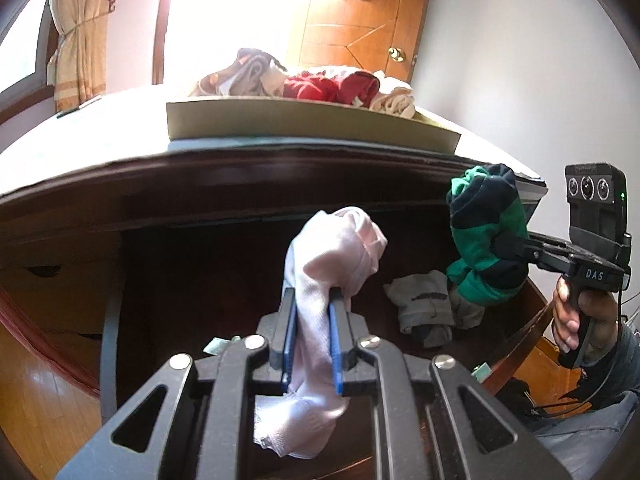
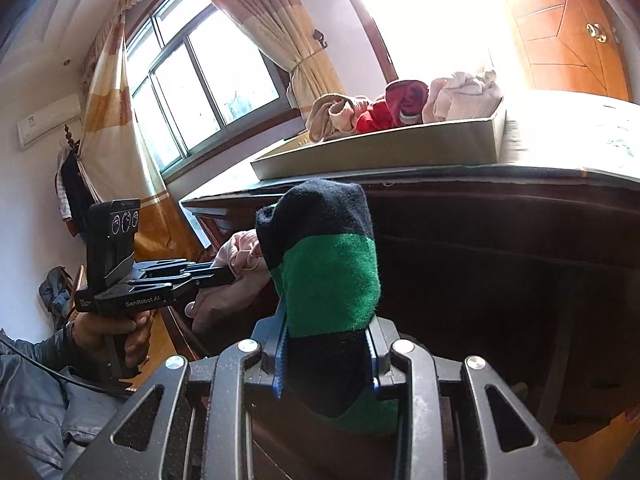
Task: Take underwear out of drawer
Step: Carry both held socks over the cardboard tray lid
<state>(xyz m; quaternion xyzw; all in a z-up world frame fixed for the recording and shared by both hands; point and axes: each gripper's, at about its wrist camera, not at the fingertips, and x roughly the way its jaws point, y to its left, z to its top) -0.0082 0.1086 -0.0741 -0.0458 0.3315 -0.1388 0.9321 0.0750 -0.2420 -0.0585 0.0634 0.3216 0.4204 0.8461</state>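
Observation:
My left gripper is shut on a pale pink underwear and holds it up over the open dark wooden drawer. My right gripper is shut on a green and navy striped underwear, also lifted in front of the dresser. The striped piece shows in the left wrist view, the pink one in the right wrist view. A grey underwear lies in the drawer at the right.
A shallow beige box on the dresser top holds red, beige and pink garments; it also shows in the right wrist view. A curtained window is at the left, a wooden door behind.

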